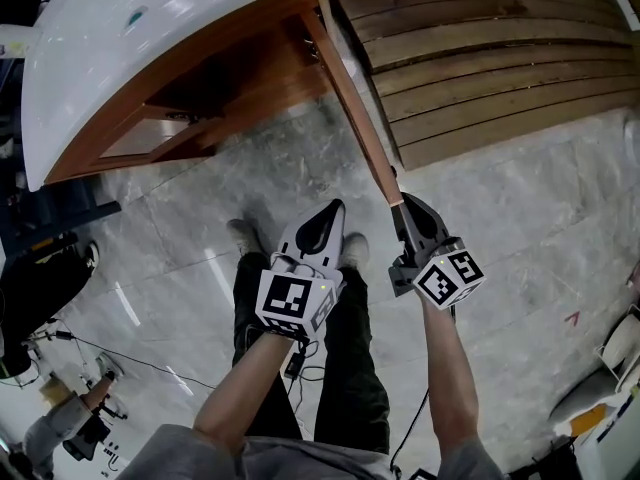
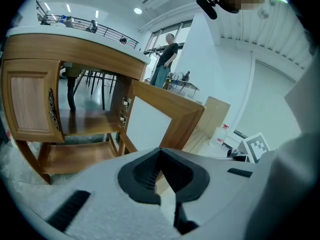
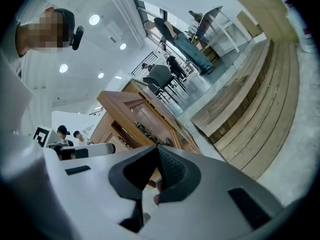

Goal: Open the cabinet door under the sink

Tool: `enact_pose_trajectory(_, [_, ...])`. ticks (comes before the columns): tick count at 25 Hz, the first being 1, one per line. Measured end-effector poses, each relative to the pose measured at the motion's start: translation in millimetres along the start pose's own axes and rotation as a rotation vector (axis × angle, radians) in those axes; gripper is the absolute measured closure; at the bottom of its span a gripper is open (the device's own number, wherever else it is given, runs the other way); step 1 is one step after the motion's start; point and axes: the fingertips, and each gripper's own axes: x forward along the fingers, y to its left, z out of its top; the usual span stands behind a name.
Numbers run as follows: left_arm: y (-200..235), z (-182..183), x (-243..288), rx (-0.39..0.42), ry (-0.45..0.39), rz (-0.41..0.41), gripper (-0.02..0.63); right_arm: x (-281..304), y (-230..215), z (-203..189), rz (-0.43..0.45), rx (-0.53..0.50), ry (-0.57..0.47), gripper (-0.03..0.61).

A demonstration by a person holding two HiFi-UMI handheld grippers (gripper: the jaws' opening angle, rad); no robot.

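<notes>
1. The cabinet door (image 1: 355, 98) under the white sink top (image 1: 110, 28) stands swung wide out over the marble floor (image 1: 520, 228), hinged at the cabinet's right side
2. The right gripper (image 1: 399, 204) is at the door's free edge, jaws drawn narrow, with a sliver of brown wood between them
3. The open cabinet (image 2: 122, 111) shows a wooden shelf (image 2: 85, 124) above a bottom board; its other door (image 2: 30, 104) is closed
4. The left gripper (image 1: 331, 208) hangs apart from the door, jaws together on nothing
</notes>
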Motion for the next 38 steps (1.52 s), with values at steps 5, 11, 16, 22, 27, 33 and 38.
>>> enact_pose_trajectory(5, [-9,25,-12,0.002,-0.016,0.001,0.606,-15,19,25,0.005,-0.014,-0.02,0.569])
enact_pose_trajectory(11, [-35,74,-48,0.054,-0.022,-0.049,0.606,-42,71,72,-0.001,-0.049,-0.05,0.569])
enact_pose_trajectory(16, [-43,122,-79,0.08,-0.053,-0.071,0.606,-55,124,104,-0.008,-0.108,-0.078,0.569])
enact_pose_trajectory(22, [-50,173,-113,0.112,-0.079,-0.1,0.607,-65,185,141,-0.011,-0.163,-0.129,0.569])
enact_pose_trajectory(27, [-68,210,-147,0.128,-0.105,-0.132,0.606,-82,236,171,-0.013,-0.221,-0.166,0.569])
enact_pose_trajectory(33, [-91,261,-183,0.181,-0.148,-0.182,0.606,-102,294,206,-0.022,-0.286,-0.227,0.569])
enact_pose_trajectory(38, [-100,302,-215,0.242,-0.192,-0.207,0.606,-113,339,228,-0.029,-0.311,-0.273,0.569])
